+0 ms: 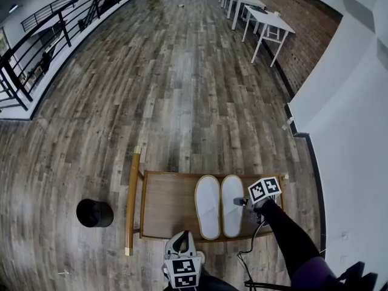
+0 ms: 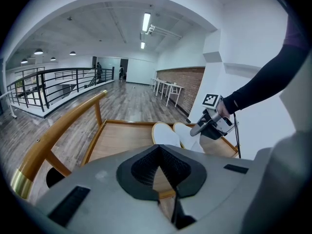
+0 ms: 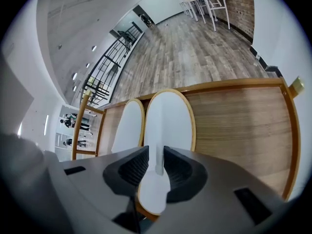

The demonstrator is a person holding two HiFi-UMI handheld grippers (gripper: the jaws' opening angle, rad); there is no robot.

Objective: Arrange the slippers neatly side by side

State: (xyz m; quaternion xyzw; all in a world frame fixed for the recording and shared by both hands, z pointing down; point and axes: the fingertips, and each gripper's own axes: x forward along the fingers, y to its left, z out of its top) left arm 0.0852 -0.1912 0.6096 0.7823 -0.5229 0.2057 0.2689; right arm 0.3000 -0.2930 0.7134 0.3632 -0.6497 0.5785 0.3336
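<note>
The two white slippers with tan edging lie flat, side by side and touching along their inner edges, toes pointing away from the person, on the low wooden counter (image 1: 167, 206). The right slipper (image 3: 169, 123) runs straight ahead from the right gripper (image 3: 156, 167), its heel end under the jaws. A thin upright white fold of it stands between those jaws. They are slightly apart, with a sliver of gap at each side of the fold, so they do not press on it. The left slipper (image 3: 127, 126) lies just left of these jaws, and bare wood stretches to their right as far as the counter's raised rim. In the head view this gripper (image 1: 245, 202) sits at the right slipper's (image 1: 231, 205) outer side, held on a black sleeve (image 1: 291, 235). The left gripper (image 2: 158, 149) hangs over the counter's near edge with its jaws together at the tips and nothing between them. Both slippers lie ahead and to the right of them. A gold-toned handle rail (image 1: 132, 202) runs ahead on the left of these jaws, and beyond it a round black object (image 1: 94, 213) stands on the plank floor.
</note>
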